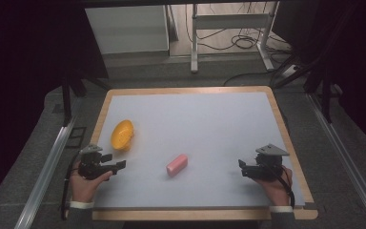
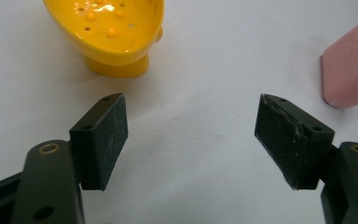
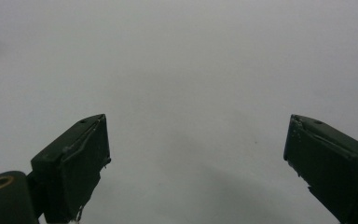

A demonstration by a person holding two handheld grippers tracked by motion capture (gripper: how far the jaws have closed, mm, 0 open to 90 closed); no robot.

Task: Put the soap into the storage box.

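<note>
The left gripper [image 1: 119, 165] rests low near the tabletop's [image 1: 209, 119] left edge, toward the near corner, its jaws spread wide with nothing between them; in the left gripper view its pads [image 2: 103, 140] stand apart over bare white surface. The right gripper [image 1: 242, 168] sits near the right edge, likewise released and empty, as the right gripper view [image 3: 196, 172] shows. The yellow soap dish [image 1: 122, 134] stands just beyond the left gripper, close to the left edge, with holes and raised bumps in its shallow bowl [image 2: 109, 21]. The pink soap bar [image 1: 177, 163] lies flat toward the near middle of the tabletop, between the two grippers, well apart from the dish and touched by neither tool. Judging from this layout, the likely work of putting the bar into the dish has not begun: nothing is grasped, the dish is empty, and reaching, gripping, carrying and placing all remain.
</note>
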